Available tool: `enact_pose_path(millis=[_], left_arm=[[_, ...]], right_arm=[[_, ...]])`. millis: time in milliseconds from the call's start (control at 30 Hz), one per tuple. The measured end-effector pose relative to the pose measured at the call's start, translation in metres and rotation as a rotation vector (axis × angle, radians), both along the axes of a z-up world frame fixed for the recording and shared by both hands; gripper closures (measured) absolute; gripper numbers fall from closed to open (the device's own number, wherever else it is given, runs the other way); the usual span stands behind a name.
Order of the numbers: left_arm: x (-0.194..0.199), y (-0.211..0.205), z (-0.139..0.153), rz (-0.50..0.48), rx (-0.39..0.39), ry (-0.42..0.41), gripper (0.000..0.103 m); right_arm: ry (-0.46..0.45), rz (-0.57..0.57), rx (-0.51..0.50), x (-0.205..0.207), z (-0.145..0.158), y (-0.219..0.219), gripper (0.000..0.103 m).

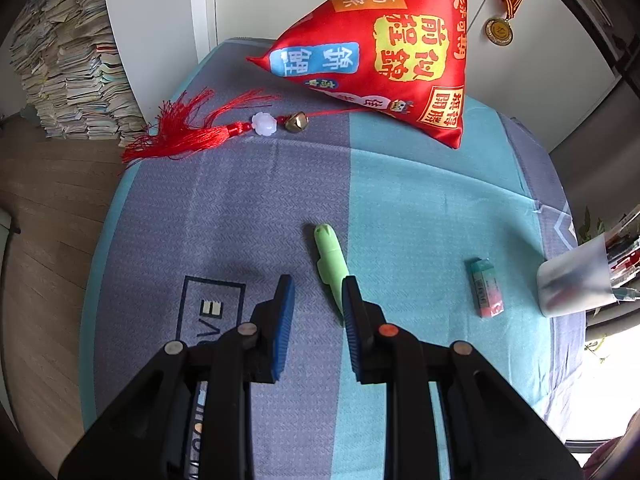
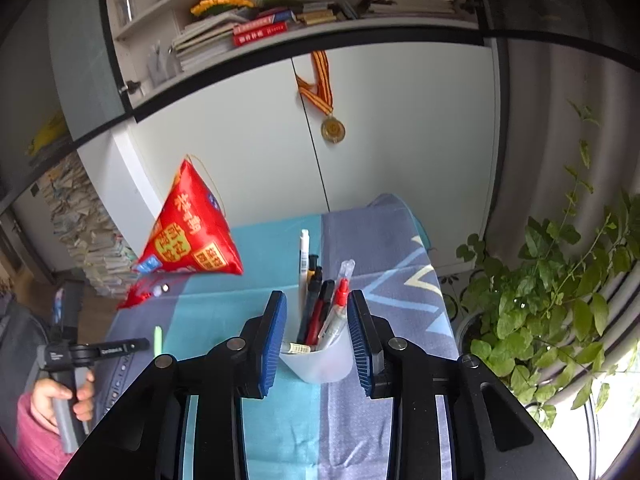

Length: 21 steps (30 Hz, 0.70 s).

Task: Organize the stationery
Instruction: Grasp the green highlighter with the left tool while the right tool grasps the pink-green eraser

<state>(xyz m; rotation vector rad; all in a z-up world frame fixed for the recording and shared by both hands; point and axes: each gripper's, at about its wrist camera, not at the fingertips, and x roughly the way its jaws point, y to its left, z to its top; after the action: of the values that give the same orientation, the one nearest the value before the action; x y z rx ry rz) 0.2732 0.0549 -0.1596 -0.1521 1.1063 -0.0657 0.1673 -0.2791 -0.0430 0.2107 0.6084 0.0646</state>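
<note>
In the left wrist view a light green pen [image 1: 329,258] lies on the blue and grey cloth, its near end hidden behind the right finger of my left gripper [image 1: 318,292]. That gripper hovers over the cloth, open by a narrow gap with nothing in it. A boxed eraser [image 1: 486,288] lies to the right, and beyond it stands a frosted cup [image 1: 568,286] of pens. In the right wrist view that cup [image 2: 318,364] sits just past my right gripper [image 2: 317,300], which is open. Several pens [image 2: 316,308] stand in the cup, and the pads touch none of them.
A red pyramid cushion [image 1: 384,52] and its red tassel with a bell [image 1: 192,130] lie at the far side of the table. A leafy plant [image 2: 560,300] stands off the right edge. Paper stacks [image 1: 72,60] rise at far left. A hand [image 2: 60,396] holds the left gripper's handle.
</note>
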Motion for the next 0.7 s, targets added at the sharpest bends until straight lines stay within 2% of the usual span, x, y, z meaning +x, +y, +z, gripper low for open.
enact_pose_path(millis=[133, 333, 433, 533, 700], left_arm=[[0.005, 0.004, -0.002, 0.015, -0.001, 0.006, 0.081], [0.011, 0.016, 0.000, 0.070, -0.019, 0.005, 0.081], [0.016, 0.013, -0.001, 0.070, -0.034, 0.019, 0.081], [0.023, 0.006, -0.002, 0.060, -0.027, 0.024, 0.081], [0.035, -0.008, -0.006, 0.046, 0.012, 0.023, 0.079]], right_arm=[[-0.007, 0.050, -0.001, -0.008, 0.005, 0.013, 0.072], [0.055, 0.244, -0.156, -0.010, -0.010, 0.081, 0.072], [0.083, 0.328, -0.197, -0.007, -0.023, 0.110, 0.072], [0.121, 0.360, -0.193, -0.001, -0.036, 0.125, 0.072], [0.183, 0.353, -0.149, 0.007, -0.050, 0.122, 0.072]])
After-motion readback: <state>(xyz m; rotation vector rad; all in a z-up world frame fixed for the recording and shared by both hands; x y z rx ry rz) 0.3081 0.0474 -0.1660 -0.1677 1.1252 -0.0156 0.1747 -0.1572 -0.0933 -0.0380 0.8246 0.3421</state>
